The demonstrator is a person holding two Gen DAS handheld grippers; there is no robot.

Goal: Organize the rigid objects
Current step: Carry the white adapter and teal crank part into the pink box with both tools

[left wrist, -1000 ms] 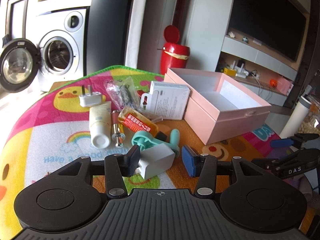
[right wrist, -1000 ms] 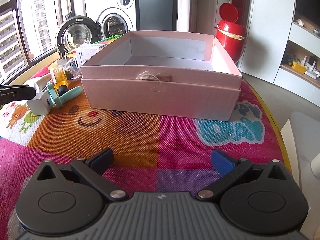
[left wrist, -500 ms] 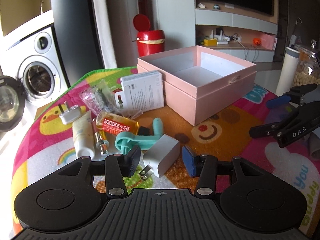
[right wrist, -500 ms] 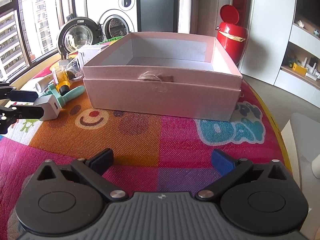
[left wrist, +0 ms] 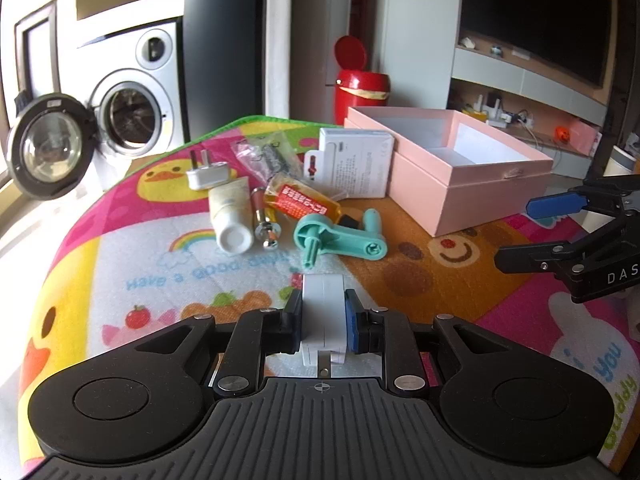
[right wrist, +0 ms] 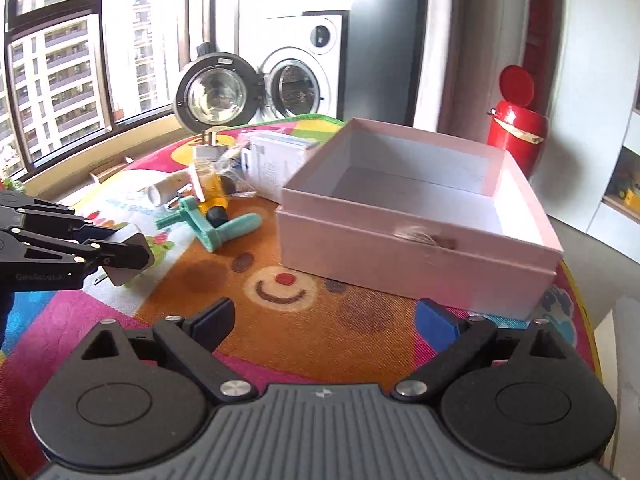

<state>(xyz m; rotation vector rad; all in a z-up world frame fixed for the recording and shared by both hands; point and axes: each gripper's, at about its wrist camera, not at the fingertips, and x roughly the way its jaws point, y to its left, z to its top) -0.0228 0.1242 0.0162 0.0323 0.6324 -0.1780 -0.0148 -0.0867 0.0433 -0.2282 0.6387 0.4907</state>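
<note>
Left wrist: left claw (left wrist: 323, 322) pinches white charger (left wrist: 322, 320) — boxy, smooth.

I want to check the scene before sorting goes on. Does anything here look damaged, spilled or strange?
Nothing is spilled. One small oddity: the pink box has a frayed tuft of fibre on its front rim, like a worn pull tab. The white charger sits squarely in the left gripper.

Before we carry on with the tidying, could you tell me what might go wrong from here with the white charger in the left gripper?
The left gripper pinches the white charger by its smooth flat sides, so it may slip or twist during the carry. The pink box has tall walls, and a low approach could knock the charger against its rim. The open right gripper hovers near the box, and the two could collide.
</note>
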